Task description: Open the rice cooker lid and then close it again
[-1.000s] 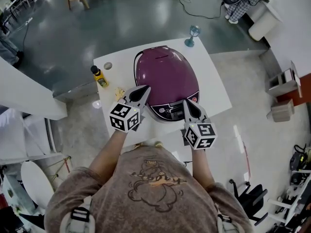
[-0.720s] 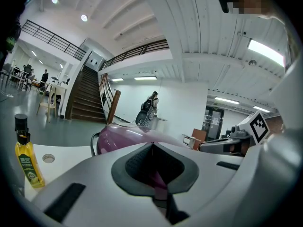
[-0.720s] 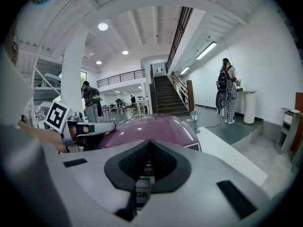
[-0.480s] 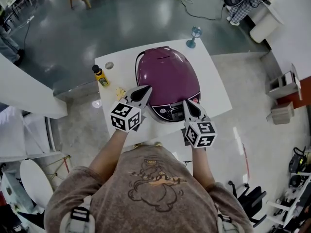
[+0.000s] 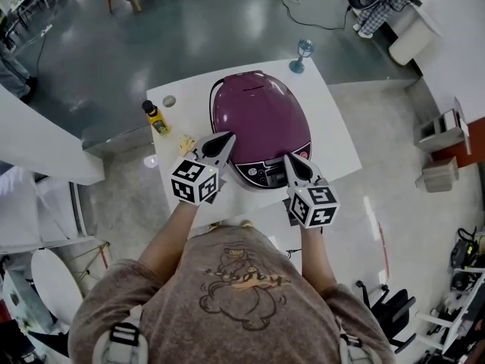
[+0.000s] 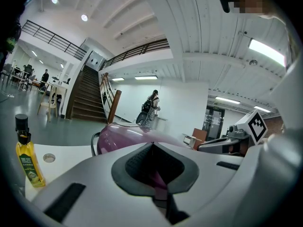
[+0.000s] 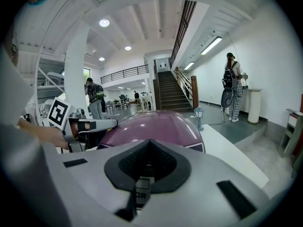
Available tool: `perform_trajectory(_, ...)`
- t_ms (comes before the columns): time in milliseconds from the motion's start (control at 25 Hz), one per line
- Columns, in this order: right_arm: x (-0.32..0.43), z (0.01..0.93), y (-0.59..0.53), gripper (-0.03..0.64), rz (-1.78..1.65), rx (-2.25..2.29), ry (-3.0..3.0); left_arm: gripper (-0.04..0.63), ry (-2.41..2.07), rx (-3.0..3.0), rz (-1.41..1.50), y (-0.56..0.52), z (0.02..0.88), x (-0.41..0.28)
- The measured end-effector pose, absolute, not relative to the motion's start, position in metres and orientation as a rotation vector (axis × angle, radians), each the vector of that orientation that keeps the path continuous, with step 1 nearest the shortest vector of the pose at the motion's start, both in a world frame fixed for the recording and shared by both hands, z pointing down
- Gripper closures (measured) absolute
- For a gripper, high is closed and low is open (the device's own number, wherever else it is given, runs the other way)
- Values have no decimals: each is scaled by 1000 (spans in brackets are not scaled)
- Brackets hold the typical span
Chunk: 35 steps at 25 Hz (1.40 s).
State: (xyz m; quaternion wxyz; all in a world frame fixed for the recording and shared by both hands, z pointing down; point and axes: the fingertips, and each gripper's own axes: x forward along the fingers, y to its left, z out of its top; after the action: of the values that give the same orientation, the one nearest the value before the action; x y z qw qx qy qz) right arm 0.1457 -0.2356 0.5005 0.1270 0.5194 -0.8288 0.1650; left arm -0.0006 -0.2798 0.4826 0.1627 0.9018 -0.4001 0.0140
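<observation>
With jaws pressed together and empty, the left gripper (image 5: 226, 138) and right gripper (image 5: 289, 158) point at the front of the closed, glossy purple rice cooker (image 5: 261, 112), which stands on the white square table (image 5: 334, 138).

The rice cooker (image 5: 258, 112) is gleaming glossy purple against the white surface (image 5: 330, 142). The bottle (image 5: 157, 120) is showing yellow under a black cap.

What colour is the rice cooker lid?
The lid is glossy plum purple; head view shows it best.
</observation>
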Motion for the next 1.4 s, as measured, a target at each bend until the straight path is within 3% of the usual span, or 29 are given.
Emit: perform_trajectory(1400,146,499,-235,615,498,1492,-2456,574,-1177,2610,38,-283,467,0)
